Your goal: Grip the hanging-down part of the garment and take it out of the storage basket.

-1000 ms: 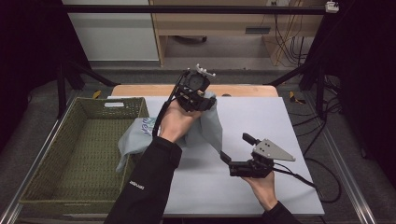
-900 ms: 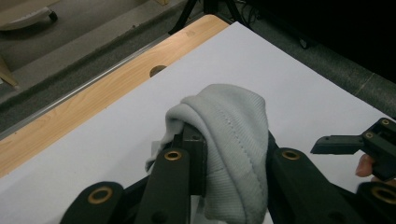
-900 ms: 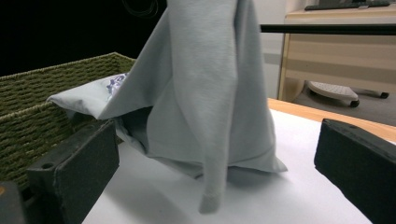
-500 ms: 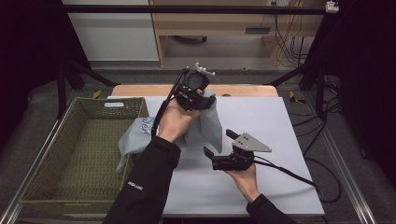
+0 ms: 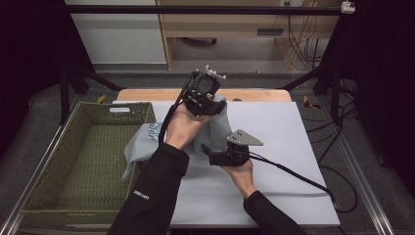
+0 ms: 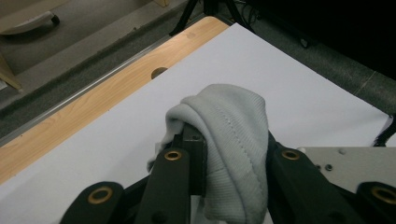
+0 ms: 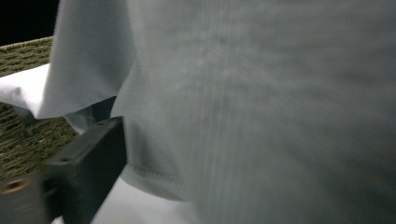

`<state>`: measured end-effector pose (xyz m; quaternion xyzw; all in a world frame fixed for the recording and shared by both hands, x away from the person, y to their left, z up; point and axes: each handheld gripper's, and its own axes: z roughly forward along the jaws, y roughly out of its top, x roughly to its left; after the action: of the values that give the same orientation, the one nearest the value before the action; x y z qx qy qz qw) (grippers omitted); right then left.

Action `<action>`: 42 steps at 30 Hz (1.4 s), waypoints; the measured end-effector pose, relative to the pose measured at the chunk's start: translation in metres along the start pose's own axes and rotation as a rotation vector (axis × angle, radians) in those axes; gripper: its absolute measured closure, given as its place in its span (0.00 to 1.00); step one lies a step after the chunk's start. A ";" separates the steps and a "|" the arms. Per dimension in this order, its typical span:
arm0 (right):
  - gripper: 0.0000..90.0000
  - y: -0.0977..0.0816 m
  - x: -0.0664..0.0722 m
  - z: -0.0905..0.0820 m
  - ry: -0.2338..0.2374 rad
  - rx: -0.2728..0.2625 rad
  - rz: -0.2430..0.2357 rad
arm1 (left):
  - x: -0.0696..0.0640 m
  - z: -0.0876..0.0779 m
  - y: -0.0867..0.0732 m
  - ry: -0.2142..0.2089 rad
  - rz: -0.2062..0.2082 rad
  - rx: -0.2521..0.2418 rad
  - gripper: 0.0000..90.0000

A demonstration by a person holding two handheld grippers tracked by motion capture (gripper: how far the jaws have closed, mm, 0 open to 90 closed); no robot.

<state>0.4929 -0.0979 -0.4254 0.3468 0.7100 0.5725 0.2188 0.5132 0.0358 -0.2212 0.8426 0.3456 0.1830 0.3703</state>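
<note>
A pale grey-blue cloth point(image 5: 221, 125) hangs from my left gripper point(image 5: 215, 104), which is raised over the back of the white table point(image 5: 293, 142). In the left gripper view, my left gripper point(image 6: 226, 149) is shut on a bunched fold of the cloth point(image 6: 233, 126). The cloth's lower part trails left onto the basket's rim. My right gripper point(image 5: 208, 151) lies low on the table and points left, its tips at the hanging cloth. In the right gripper view, one black jaw stands far left, the cloth point(image 7: 261, 107) covers the other, and the gripper looks open.
An olive woven basket point(image 5: 49, 161) stands left of the table, its near corner under the cloth's edge. A wooden strip point(image 5: 259, 94) runs along the table's back edge. The right gripper's black cable point(image 5: 303, 176) trails across the table to the right.
My right gripper has slid left across the table until its jaws reach the hanging cloth. The left gripper has stayed raised with the cloth in it.
</note>
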 end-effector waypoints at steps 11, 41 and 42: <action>0.56 0.002 0.001 0.006 0.004 0.007 -0.011 | 0.000 0.000 0.000 -0.001 0.001 0.001 0.82; 0.30 0.008 -0.001 -0.013 0.006 -0.020 -0.040 | -0.001 -0.004 0.000 0.007 0.009 -0.003 0.82; 0.36 0.007 -0.001 -0.014 0.009 -0.023 -0.049 | -0.001 -0.004 0.000 0.008 0.007 -0.004 0.82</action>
<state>0.4858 -0.1069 -0.4150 0.3240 0.7129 0.5765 0.2335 0.5106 0.0373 -0.2191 0.8424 0.3435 0.1882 0.3700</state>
